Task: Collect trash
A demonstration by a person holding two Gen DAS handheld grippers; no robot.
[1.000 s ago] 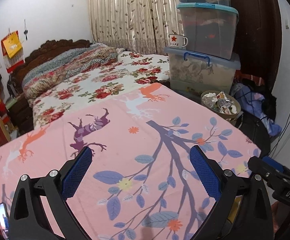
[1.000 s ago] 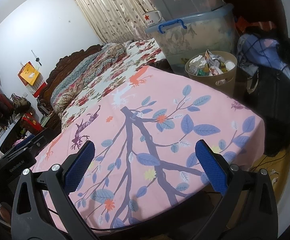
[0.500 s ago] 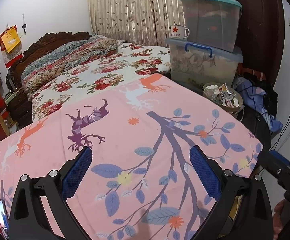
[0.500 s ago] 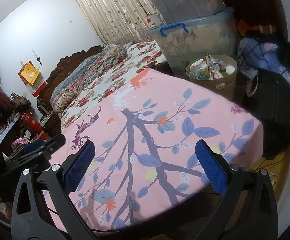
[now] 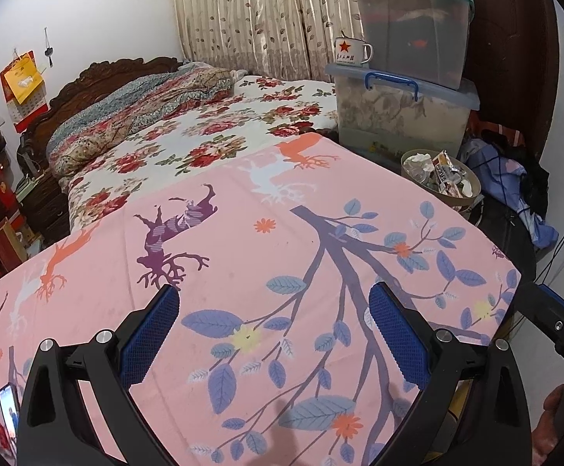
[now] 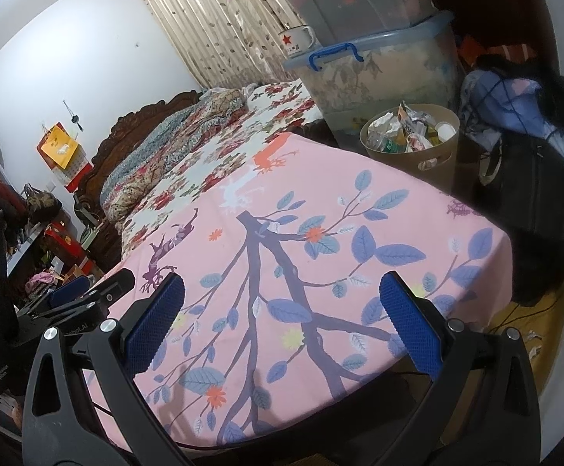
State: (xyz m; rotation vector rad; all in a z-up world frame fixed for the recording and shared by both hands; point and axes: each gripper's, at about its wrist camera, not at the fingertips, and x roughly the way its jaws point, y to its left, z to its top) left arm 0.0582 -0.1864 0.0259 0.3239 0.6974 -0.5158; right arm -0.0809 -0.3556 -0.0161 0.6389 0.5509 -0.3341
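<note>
A pink cloth [image 5: 282, 256] printed with deer and a leafy branch covers the table and fills most of both wrist views. Beyond it, toward 11 o'clock, lies a bed [image 5: 204, 147] under a flowered sheet, with a folded quilt [image 5: 138, 116] by the dark carved headboard. Curtains [image 5: 258, 19] hang at 12 o'clock. At 1 o'clock clear storage bins [image 5: 406, 116] stand stacked, and a white mug [image 5: 351, 52] with a red star sits on the lower bin's lid. Just in front of the bins, off the table's far right corner, stands a tan bin [image 6: 433, 155] heaped with trash [image 6: 402, 132]: crumpled paper, wrappers and a small cup. At 2 o'clock a heap of blue cloth [image 6: 514, 108] rests on a black bag [image 6: 534, 194].

The left gripper [image 5: 274, 334] hovers over the near part of the cloth, its blue-padded fingers spread wide with nothing between them. The right gripper [image 6: 282, 322] hangs over the near right edge of the table, fingers likewise wide apart and empty. Each gripper shows at the edge of the other's view.
</note>
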